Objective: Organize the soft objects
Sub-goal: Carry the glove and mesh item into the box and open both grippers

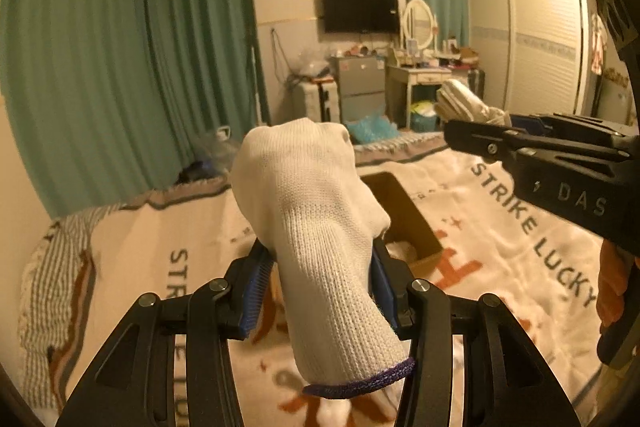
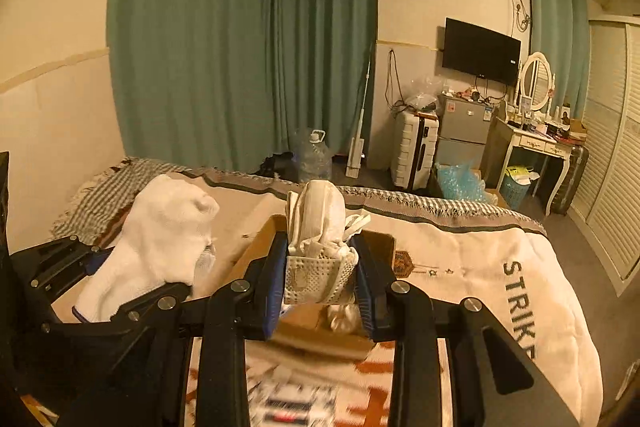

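Note:
My left gripper (image 1: 320, 263) is shut on a white knit glove (image 1: 316, 227) with a purple cuff, held upright above the bed; it also shows in the right wrist view (image 2: 160, 239). My right gripper (image 2: 320, 267) is shut on a cream bundled glove (image 2: 320, 227) with a dotted mesh part, held over an open cardboard box (image 2: 260, 247). The box (image 1: 400, 211) lies on the bed blanket (image 1: 500, 227), behind the left glove. The right gripper (image 1: 472, 135) and its bundle (image 1: 464, 103) appear at the right of the left wrist view.
The bed carries a cream blanket (image 2: 480, 267) printed "STRIKE LUCKY". Beyond its far edge are green curtains (image 2: 240, 47), a water jug (image 2: 316, 155), a white suitcase (image 2: 414, 151), a small fridge (image 2: 464, 131), a dressing table (image 2: 536, 143) and a wardrobe (image 1: 540, 35).

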`<control>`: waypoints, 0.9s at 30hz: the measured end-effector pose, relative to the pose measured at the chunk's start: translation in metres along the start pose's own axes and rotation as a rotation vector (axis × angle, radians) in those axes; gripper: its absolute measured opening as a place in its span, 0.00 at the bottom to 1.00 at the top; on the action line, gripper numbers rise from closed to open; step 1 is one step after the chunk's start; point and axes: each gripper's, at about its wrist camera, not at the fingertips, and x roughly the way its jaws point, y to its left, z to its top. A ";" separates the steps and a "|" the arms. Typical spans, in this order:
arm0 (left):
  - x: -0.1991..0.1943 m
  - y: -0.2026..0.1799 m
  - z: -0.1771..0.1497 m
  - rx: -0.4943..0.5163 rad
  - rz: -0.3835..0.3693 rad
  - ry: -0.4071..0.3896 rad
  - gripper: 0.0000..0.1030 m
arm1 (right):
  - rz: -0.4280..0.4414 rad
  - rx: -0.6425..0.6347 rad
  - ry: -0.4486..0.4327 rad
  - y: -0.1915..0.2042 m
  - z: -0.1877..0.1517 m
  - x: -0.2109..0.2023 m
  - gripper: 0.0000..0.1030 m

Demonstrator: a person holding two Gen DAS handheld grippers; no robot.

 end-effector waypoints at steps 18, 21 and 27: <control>0.165 -0.004 -0.014 -0.020 0.015 0.179 0.46 | -0.023 0.008 0.176 -0.060 -0.039 0.185 0.30; 0.165 -0.006 -0.018 -0.007 0.043 0.171 0.50 | -0.021 0.019 0.182 -0.065 -0.046 0.189 0.32; 0.152 -0.006 -0.004 -0.016 0.097 0.117 0.75 | -0.029 0.050 0.159 -0.073 -0.043 0.168 0.69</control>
